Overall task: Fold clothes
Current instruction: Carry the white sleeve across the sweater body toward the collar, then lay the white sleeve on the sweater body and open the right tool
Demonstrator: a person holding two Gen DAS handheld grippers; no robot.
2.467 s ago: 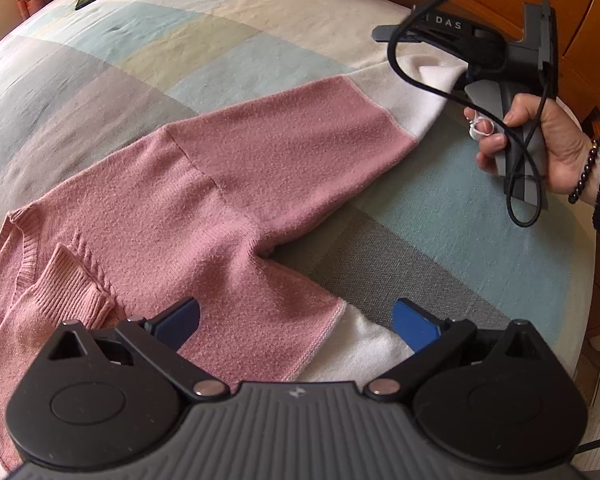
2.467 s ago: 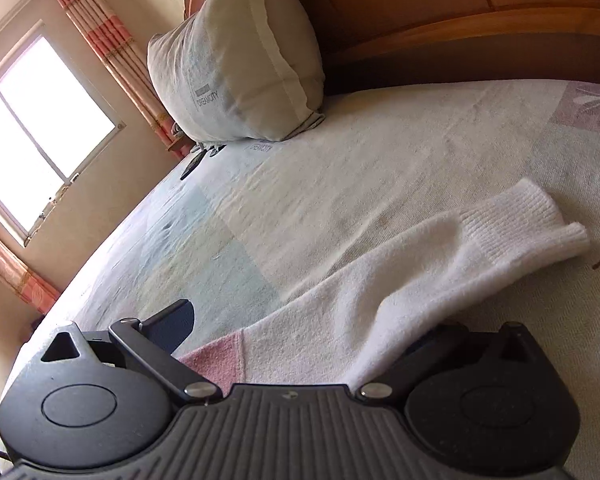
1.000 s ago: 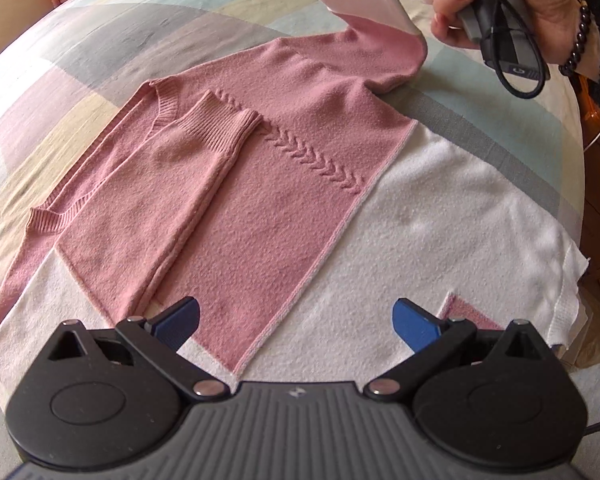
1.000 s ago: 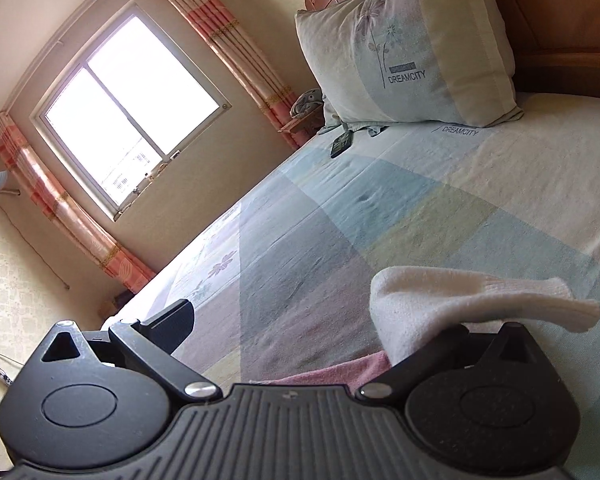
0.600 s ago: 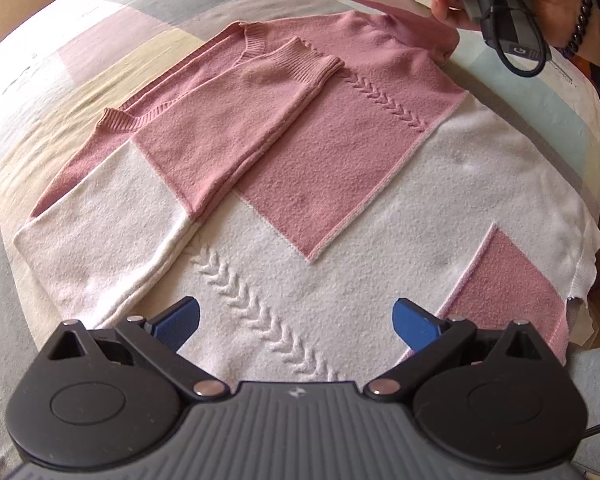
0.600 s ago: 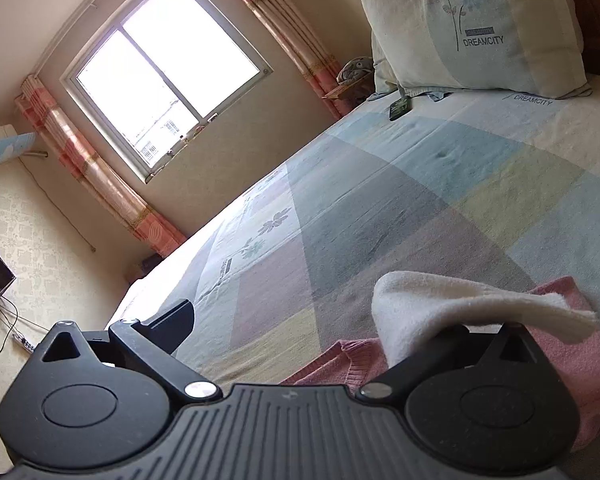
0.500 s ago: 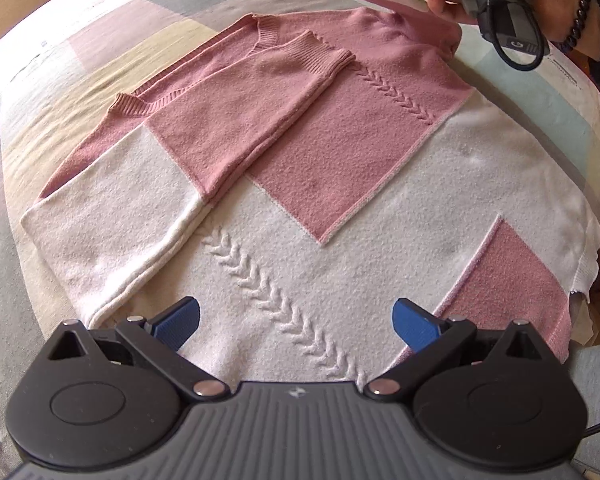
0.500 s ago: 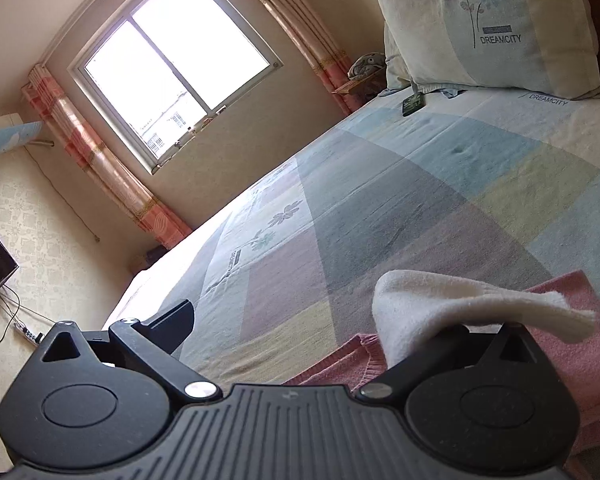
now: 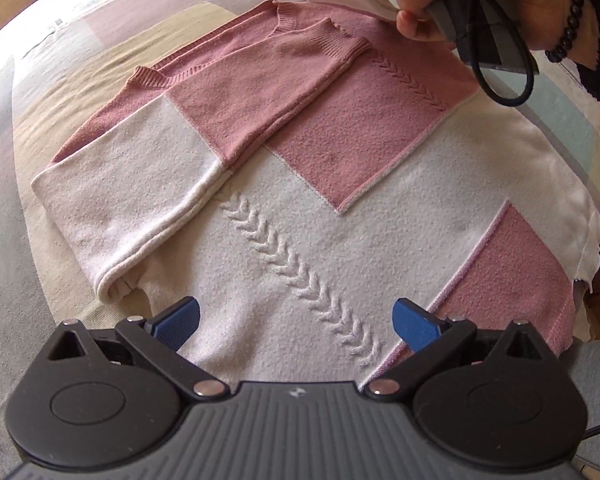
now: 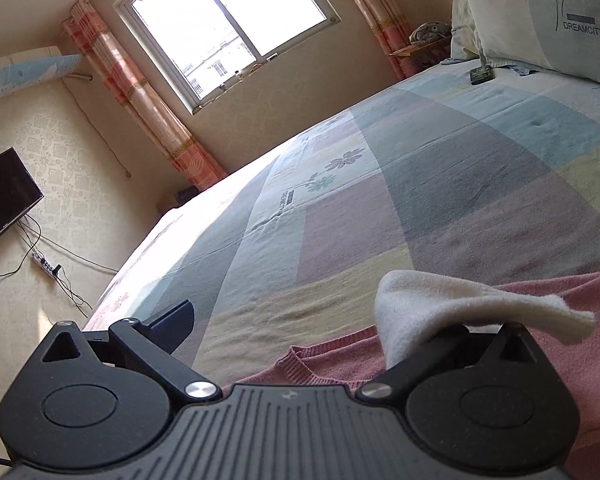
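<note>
Holding my left tongs (image 9: 296, 320) wide above the pink-and-white knitted sweater (image 9: 324, 216), spread flat on the patchwork-covered bed (image 10: 380, 208), I see my right tongs (image 10: 300, 328) carrying its white cuff (image 10: 460, 300), grip uncertain.

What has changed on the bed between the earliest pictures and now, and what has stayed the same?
The right gripper has lifted the white sleeve cuff off the bed and carried it over the pink top of the sweater. The left gripper has pulled back towards the hem, open and empty. The other sleeve stays folded across the sweater's front, and the cuff stays draped over one right gripper finger.
</note>
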